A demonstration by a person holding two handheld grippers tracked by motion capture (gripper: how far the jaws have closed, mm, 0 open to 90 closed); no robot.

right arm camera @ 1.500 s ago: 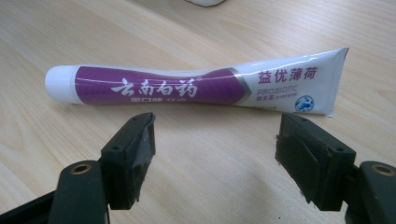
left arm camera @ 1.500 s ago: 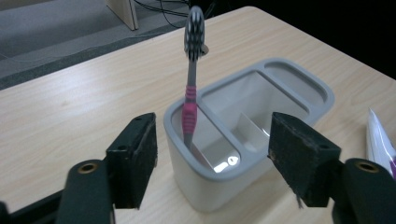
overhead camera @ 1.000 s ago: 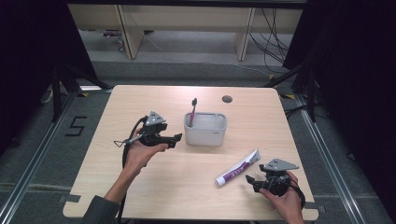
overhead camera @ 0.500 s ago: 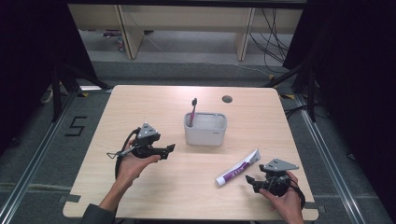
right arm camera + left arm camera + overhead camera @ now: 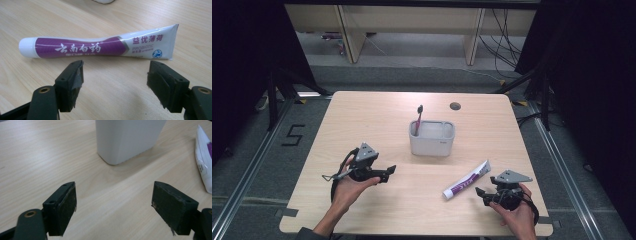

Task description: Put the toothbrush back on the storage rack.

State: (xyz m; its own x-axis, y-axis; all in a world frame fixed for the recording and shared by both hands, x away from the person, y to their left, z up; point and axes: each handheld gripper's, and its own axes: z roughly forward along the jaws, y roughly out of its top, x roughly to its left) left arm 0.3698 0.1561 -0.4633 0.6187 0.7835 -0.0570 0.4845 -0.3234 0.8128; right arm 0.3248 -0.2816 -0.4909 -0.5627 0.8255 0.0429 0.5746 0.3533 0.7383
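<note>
A light wooden table [image 5: 377, 115] bears a white plastic holder box [image 5: 432, 138] with a dark red toothbrush [image 5: 417, 120] standing inside. The white-and-purple toothpaste tube [image 5: 100, 46] lies flat just ahead of the right gripper [image 5: 115, 77], jaws apart. The left gripper [image 5: 113, 200] holds nothing, its jaws spread wide.

Toothpaste tube [image 5: 97, 46]: white with purple band and white cap, lying flat and diagonal on the tabletop [image 5: 377, 120], cap end nearer the person, crimped end toward the grey holder [image 5: 432, 138], free of contact.
</note>
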